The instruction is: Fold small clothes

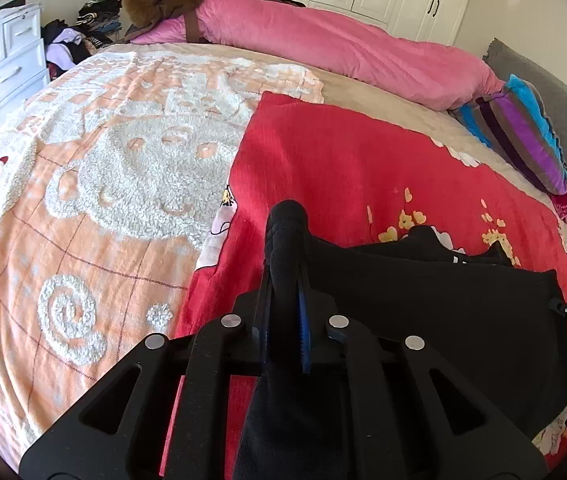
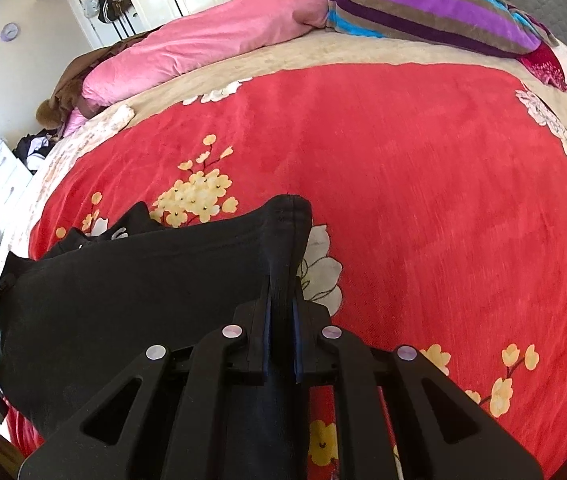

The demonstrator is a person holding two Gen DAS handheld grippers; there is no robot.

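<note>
Both grippers, left [image 1: 285,280] and right [image 2: 283,280], are pinching corners of the black garment [image 2: 123,300], which is hanging between them at 6 o'clock over the red blanket [image 2: 403,160].

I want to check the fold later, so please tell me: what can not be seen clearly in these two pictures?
- Left wrist view: the garment is cut off at the right edge; the left gripper covers its pinched corner.
- Right wrist view: the garment's lower part is hidden behind the right gripper and cut off at the left edge.
- Both views: what type of garment it is; it is all black and bunched.
- The white print is too small to read.
</note>
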